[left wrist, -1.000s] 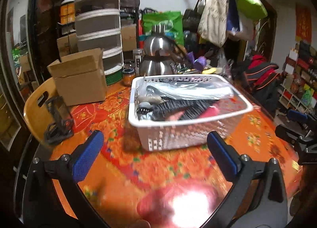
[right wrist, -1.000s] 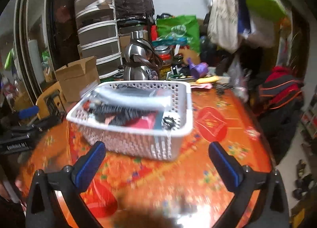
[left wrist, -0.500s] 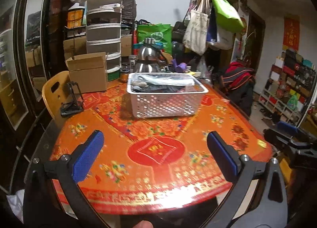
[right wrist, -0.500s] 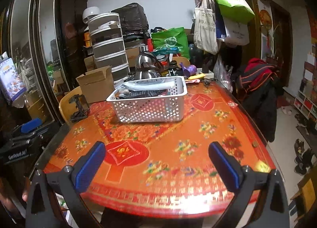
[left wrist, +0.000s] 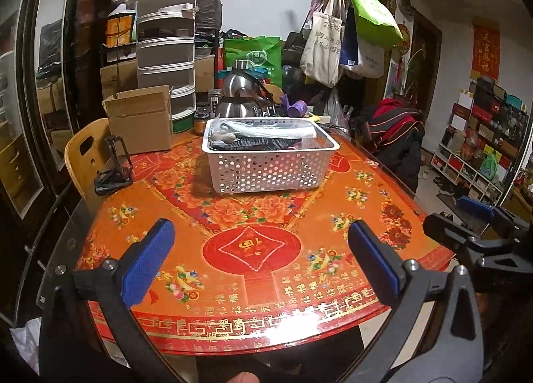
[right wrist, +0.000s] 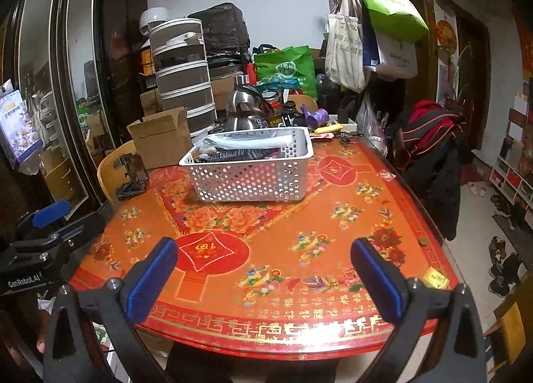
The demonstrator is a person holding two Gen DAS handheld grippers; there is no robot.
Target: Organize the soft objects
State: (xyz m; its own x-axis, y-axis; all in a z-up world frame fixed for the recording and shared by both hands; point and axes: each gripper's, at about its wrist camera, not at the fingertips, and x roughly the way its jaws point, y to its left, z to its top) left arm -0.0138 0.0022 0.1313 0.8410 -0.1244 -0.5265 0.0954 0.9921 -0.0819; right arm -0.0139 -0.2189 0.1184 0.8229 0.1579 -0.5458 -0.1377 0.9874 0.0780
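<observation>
A white perforated basket (left wrist: 266, 171) stands mid-table on the orange floral tablecloth; it also shows in the right wrist view (right wrist: 250, 180). It holds soft dark and striped items (left wrist: 260, 142) and a clear plastic bag (left wrist: 266, 128). My left gripper (left wrist: 260, 263) is open and empty, held back over the table's near edge. My right gripper (right wrist: 263, 274) is open and empty, also at the near edge. Each gripper shows at the side of the other's view.
A cardboard box (left wrist: 141, 121), a steel kettle (left wrist: 240, 96), jars and stacked drawers (left wrist: 166, 56) stand behind the basket. A black stand (left wrist: 113, 166) sits by a yellow chair (left wrist: 83, 156) at left. A coat rack with bags (left wrist: 346, 33) stands behind.
Both grippers have pulled far back from the basket to the table's near edge. The basket and its contents have not moved.
</observation>
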